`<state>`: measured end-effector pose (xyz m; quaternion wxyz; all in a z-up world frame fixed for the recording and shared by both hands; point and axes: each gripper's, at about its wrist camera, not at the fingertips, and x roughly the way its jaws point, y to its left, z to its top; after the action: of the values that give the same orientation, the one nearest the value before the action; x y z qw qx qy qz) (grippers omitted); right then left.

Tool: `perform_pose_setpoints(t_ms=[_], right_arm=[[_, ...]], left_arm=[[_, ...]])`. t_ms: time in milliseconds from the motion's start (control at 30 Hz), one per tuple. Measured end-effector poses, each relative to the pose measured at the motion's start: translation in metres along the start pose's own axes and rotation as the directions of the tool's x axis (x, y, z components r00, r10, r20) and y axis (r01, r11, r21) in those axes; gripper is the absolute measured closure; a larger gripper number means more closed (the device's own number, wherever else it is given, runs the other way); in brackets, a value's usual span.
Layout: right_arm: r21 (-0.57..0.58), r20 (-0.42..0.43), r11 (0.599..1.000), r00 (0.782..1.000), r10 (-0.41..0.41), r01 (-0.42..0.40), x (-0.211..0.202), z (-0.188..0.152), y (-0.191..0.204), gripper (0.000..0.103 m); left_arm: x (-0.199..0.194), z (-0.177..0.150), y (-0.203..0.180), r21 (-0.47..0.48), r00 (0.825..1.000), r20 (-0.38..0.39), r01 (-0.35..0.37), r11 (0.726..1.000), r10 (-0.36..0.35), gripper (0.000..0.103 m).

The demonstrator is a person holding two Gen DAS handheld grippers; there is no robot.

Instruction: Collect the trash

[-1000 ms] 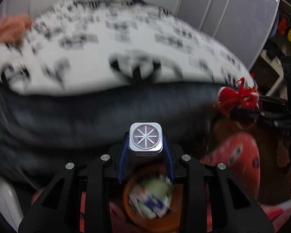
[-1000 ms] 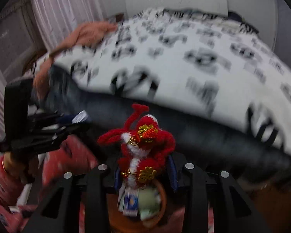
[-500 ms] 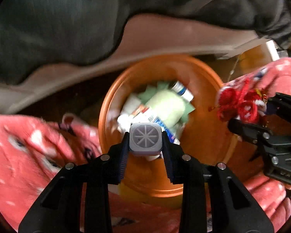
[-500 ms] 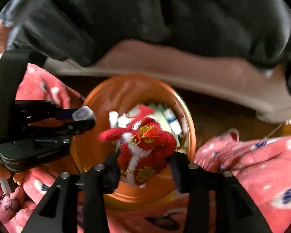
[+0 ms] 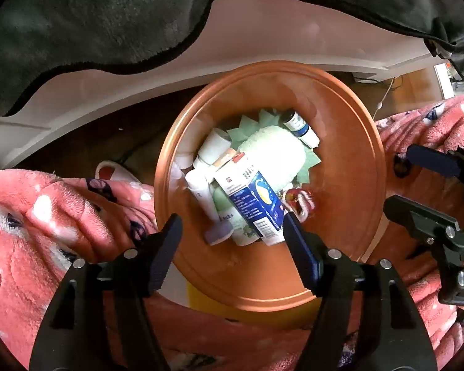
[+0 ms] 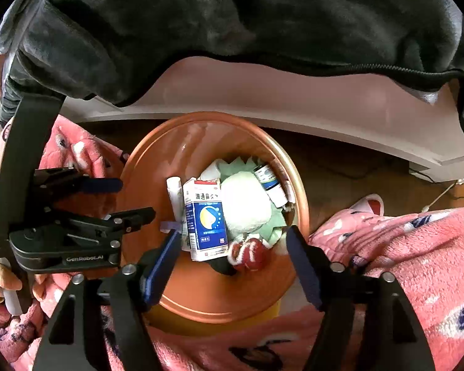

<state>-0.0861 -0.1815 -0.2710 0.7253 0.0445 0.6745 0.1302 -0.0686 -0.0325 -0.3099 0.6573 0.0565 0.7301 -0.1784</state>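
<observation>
An orange round bin (image 5: 349, 160) (image 6: 157, 167) stands on the floor below both grippers. It holds a blue-and-white carton (image 5: 253, 201) (image 6: 205, 216), a white-green plush lump (image 5: 275, 151) (image 6: 246, 204), small bottles, a grey square block (image 5: 218, 233) and a red knitted ornament (image 5: 300, 199) (image 6: 249, 252). My left gripper (image 5: 230, 225) is open and empty above the bin. My right gripper (image 6: 233, 239) is open and empty above the bin; it also shows at the right of the left wrist view (image 5: 417, 179).
A dark grey blanket (image 5: 92, 18) (image 6: 232, 15) hangs over a pale bed frame (image 5: 278, 31) behind the bin. Pink fleece-covered legs (image 5: 46, 216) (image 6: 402, 247) flank the bin on both sides. A cable (image 5: 383, 99) lies on the wood floor.
Both grippers have opened. The grey square block has dropped from the left gripper and the red ornament from the right; both now lie in the bin.
</observation>
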Motion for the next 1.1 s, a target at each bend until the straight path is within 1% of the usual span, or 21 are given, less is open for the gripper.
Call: perform_pose_setpoints(t_ms=[167,233,300,333,400,467,500,567,600,633,667,733,767,800,833,900,933,967,1000,1033,1100], right_arm=[[0.023,0.045,1.0,0.999,-0.006,0.005,-0.008,-0.001,-0.004,0.031],[0.039,0.104,0.999,0.994,-0.019,0.015,-0.021,-0.002,-0.005,0.03],[0.047,0.171,0.999,0.985,-0.029,0.021,-0.036,-0.004,-0.007,0.029],[0.052,0.208,0.998,0.977,-0.035,0.025,-0.045,-0.005,-0.007,0.027],[0.053,0.312,0.997,0.948,-0.066,0.052,-0.071,-0.006,-0.004,0.025],[0.053,0.392,0.997,0.917,-0.079,0.063,-0.097,-0.004,-0.001,0.024],[0.055,0.442,0.996,0.893,-0.082,0.065,-0.114,-0.001,0.001,0.02],[0.055,0.536,0.996,0.839,-0.089,0.07,-0.149,0.005,0.006,0.018],[0.051,0.58,0.996,0.81,-0.088,0.071,-0.167,0.008,0.01,0.016],[0.045,0.637,0.996,0.765,-0.089,0.079,-0.192,0.012,0.015,0.009],[0.042,0.673,0.995,0.733,-0.094,0.089,-0.207,0.015,0.02,0.005],[0.03,0.762,0.991,0.638,-0.107,0.129,-0.244,0.021,0.033,0.005],[0.027,0.791,0.988,0.601,-0.112,0.149,-0.258,0.025,0.039,0.005],[0.029,0.813,0.986,0.571,-0.118,0.163,-0.269,0.028,0.042,0.005],[0.033,0.828,0.985,0.546,-0.123,0.171,-0.278,0.032,0.045,0.005],[0.045,0.868,0.983,0.481,-0.127,0.177,-0.296,0.036,0.055,0.005],[0.052,0.884,0.983,0.449,-0.128,0.178,-0.302,0.04,0.055,0.005],[0.067,0.902,0.981,0.409,-0.139,0.185,-0.31,0.041,0.057,0.005],[0.08,0.913,0.978,0.38,-0.149,0.192,-0.315,0.043,0.058,0.005],[0.088,0.919,0.977,0.364,-0.155,0.194,-0.322,0.045,0.059,0.005],[0.096,0.923,0.979,0.352,-0.156,0.182,-0.325,0.051,0.057,0.005]], left_arm=[[-0.01,-0.001,-0.003,0.008,0.998,0.049,-0.04,0.999,0.04,0.037],[-0.031,-0.004,-0.005,0.014,0.988,0.146,-0.06,0.998,0.057,0.037],[-0.058,-0.01,-0.007,0.011,0.959,0.27,-0.088,0.996,0.082,0.037],[-0.074,-0.013,-0.007,-0.002,0.936,0.339,-0.101,0.995,0.095,0.037],[-0.104,-0.018,-0.006,-0.031,0.886,0.447,-0.12,0.992,0.121,0.037],[-0.137,-0.022,-0.005,-0.062,0.827,0.541,-0.141,0.988,0.152,0.037],[-0.151,-0.023,-0.004,-0.071,0.803,0.573,-0.151,0.986,0.165,0.037],[-0.183,-0.023,-0.004,-0.102,0.745,0.637,-0.174,0.979,0.199,0.034],[-0.205,-0.023,-0.004,-0.123,0.702,0.678,-0.184,0.975,0.218,0.028],[-0.224,-0.023,-0.005,-0.137,0.663,0.713,-0.189,0.972,0.229,0.023],[-0.245,-0.022,-0.005,-0.149,0.624,0.745,-0.191,0.97,0.237,0.021],[-0.28,-0.02,-0.008,-0.179,0.54,0.802,-0.188,0.966,0.254,0.012],[-0.291,-0.02,-0.008,-0.183,0.515,0.819,-0.182,0.966,0.252,0.012],[-0.311,-0.017,-0.008,-0.192,0.474,0.843,-0.175,0.966,0.254,0.012],[-0.32,-0.016,-0.009,-0.199,0.453,0.853,-0.176,0.964,0.259,0.012],[-0.341,-0.01,-0.01,-0.21,0.406,0.876,-0.17,0.963,0.263,0.012],[-0.349,-0.007,-0.012,-0.213,0.388,0.884,-0.16,0.964,0.26,0.012],[-0.358,-0.004,-0.011,-0.221,0.368,0.892,-0.147,0.964,0.261,0.012],[-0.366,-0.001,-0.011,-0.231,0.344,0.901,-0.134,0.964,0.264,0.012],[-0.373,0.0,-0.01,-0.237,0.325,0.908,-0.124,0.964,0.265,0.012],[-0.381,-0.001,-0.012,-0.253,0.283,0.918,-0.117,0.96,0.276,0.011]])
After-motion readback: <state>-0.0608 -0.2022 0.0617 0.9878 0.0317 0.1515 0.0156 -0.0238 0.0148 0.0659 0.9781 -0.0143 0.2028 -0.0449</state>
